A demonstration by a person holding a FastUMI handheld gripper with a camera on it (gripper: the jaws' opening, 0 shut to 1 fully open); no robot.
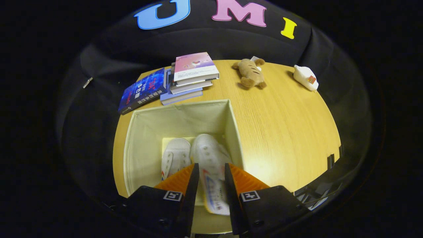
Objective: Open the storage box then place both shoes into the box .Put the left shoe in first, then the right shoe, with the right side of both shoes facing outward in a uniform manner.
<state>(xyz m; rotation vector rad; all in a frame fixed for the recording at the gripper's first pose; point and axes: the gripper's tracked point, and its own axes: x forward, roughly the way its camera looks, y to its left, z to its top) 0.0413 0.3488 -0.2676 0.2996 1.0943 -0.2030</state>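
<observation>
Your gripper point(211, 172) is over the open storage box point(142, 132), fingers pointing down into it. The right-hand shoe point(210, 155) sits between your two fingers point(181, 180), its heel end in the gap and the toe running out ahead of them toward the box's far wall. Fingers are set narrow and both look to be against the shoe's sides, so you're clamped on it. The other shoe point(175, 155) lies on the box floor just to the left, beside the held one, toe pointing the same way; the two are very close, and whether they touch you can't tell from here. The held shoe is near the box's right wall, with little room on that side. There's more free floor left of the other shoe, up to the left wall. Box rim is open all round. Outside the box on the wooden table point(287, 132): a stack of books point(190, 77) and a blue book point(143, 89) just behind the far wall, a brown plush toy point(251, 73) and a white toy point(305, 77) well apart at the far edge. Right of the box the tabletop is bare.
</observation>
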